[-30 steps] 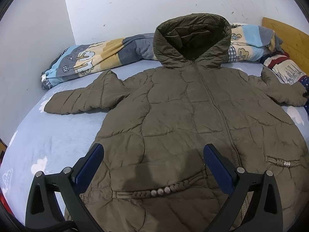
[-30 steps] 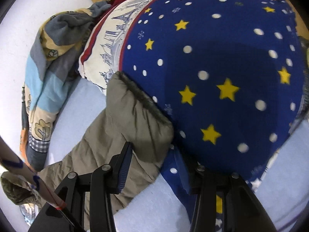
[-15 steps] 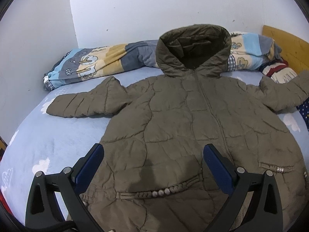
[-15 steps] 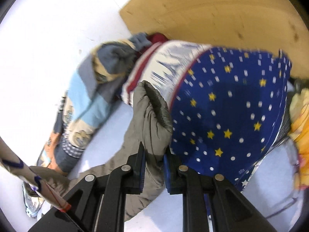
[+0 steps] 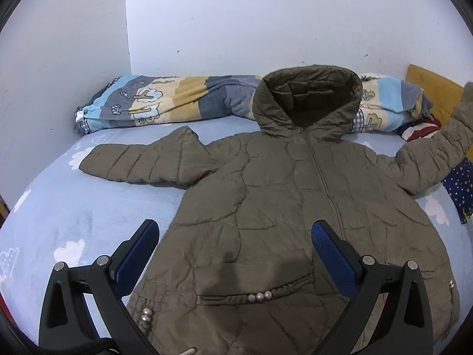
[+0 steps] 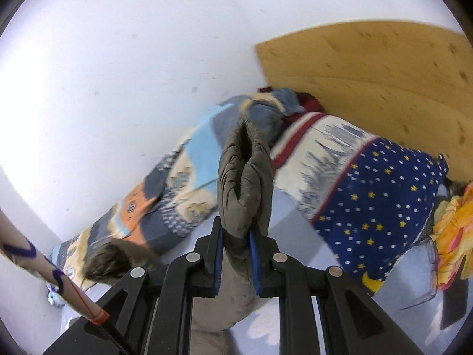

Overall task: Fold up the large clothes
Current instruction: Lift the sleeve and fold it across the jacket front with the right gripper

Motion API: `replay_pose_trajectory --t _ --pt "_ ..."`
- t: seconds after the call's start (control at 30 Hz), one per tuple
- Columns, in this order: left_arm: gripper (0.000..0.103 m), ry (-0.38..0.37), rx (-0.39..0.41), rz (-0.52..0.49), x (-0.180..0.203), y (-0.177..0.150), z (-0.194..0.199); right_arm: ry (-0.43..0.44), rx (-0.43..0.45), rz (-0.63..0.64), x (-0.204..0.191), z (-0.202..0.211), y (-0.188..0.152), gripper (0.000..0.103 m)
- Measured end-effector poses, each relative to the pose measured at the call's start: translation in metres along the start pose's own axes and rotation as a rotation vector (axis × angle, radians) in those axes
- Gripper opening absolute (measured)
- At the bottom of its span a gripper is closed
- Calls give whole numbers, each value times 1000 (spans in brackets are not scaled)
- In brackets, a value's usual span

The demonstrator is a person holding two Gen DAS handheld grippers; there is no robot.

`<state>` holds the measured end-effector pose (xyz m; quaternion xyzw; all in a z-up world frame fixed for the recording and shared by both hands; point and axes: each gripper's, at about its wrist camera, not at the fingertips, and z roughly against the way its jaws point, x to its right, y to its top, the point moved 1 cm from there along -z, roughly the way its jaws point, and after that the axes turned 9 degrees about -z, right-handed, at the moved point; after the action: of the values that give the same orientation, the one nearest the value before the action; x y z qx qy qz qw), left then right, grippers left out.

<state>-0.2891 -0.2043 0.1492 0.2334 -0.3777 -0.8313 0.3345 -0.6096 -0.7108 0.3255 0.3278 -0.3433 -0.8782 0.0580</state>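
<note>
An olive hooded puffer jacket (image 5: 283, 195) lies front-up across the centre of the bed (image 5: 74, 216), its hood (image 5: 307, 100) propped on the rolled patterned blanket (image 5: 165, 103) along the wall. The left gripper (image 5: 235, 254) hovers over the hem, jaws spread wide and empty. At the frame's right edge the sleeve cuff (image 6: 245, 183) is lifted, pinched in the right gripper (image 6: 235, 254). Bare sheet lies lower left; a star-print quilt (image 6: 384, 213) crowds the right.
</note>
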Motion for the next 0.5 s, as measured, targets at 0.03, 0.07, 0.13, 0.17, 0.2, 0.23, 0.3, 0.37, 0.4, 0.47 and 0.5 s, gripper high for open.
replay_pose_trajectory --t 0.03,0.07,0.13,0.17,0.2,0.23,0.3,0.37,0.4,0.47,0.5 --pt "103 4 4 2 -2 0 2 9 -1 16 -13 5 -3 17" --pt "103 6 7 6 -4 0 3 20 -3 33 -26 9 -6 17" --pt "103 -1 10 18 -9 0 5 37 -8 65 -47 15 -13 17" --pt "103 0 13 26 -13 0 7 49 -14 88 -66 19 -19 17" --pt "103 -2 14 33 -15 0 8 60 -22 105 -79 21 -25 17" --pt "103 -5 15 43 -17 0 9 69 -28 123 -92 23 -32 17" --pt "103 -7 20 61 -23 1 11 84 -41 161 -119 26 -47 17" --pt "103 -5 24 70 -27 1 13 104 -57 192 -143 28 -63 17" --pt "103 -6 24 73 -29 1 13 116 -66 211 -158 28 -73 17" --pt "103 -10 19 81 -33 1 13 135 -86 251 -182 26 -93 17" --pt "103 -12 16 87 -34 0 13 142 -97 271 -194 24 -105 17"
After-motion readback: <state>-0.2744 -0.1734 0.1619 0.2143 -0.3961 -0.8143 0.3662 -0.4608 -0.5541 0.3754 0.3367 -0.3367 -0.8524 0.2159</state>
